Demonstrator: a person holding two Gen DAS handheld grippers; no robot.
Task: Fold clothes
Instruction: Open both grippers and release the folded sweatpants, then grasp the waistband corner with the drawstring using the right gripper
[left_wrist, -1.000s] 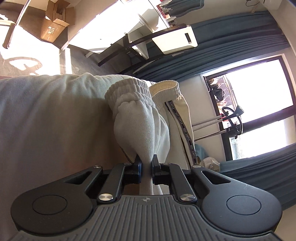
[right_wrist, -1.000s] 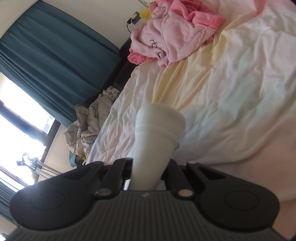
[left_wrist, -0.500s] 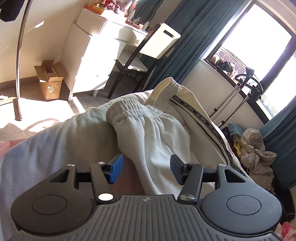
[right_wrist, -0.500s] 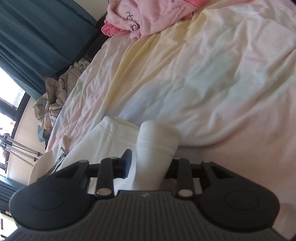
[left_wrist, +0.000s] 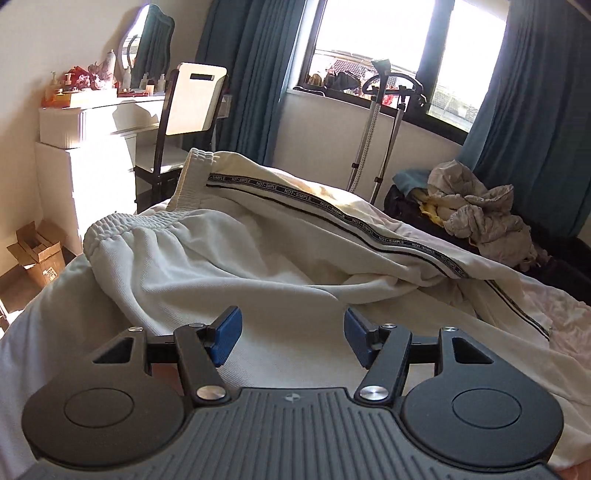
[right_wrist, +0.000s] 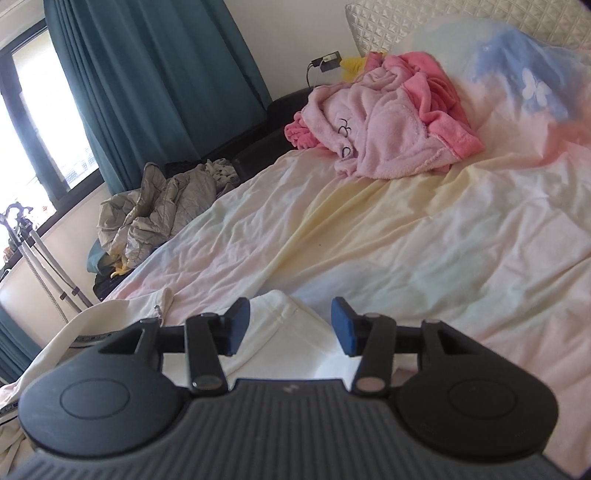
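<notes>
Item: cream trousers (left_wrist: 258, 266), lying doubled on the bed (right_wrist: 406, 229), waistband (left_wrist: 136, 225) toward the white dresser (left_wrist: 85, 147), lettered side stripe (left_wrist: 332, 214) running from the waistband toward the window side.

Left tongs (left_wrist: 291, 334): my jaws have just been opening; released, cloth beneath, nothing pinched.

Right tongs (right_wrist: 290, 325): likewise just opened, released over the trouser cuff (right_wrist: 280, 317).

Also: pink robe (right_wrist: 380, 125) far up the bed from the trousers.

Handling note: I judge one fold is laid. For the next, I should pinch both layers at matching edges, lift evenly, and keep the stripe straight.
</notes>
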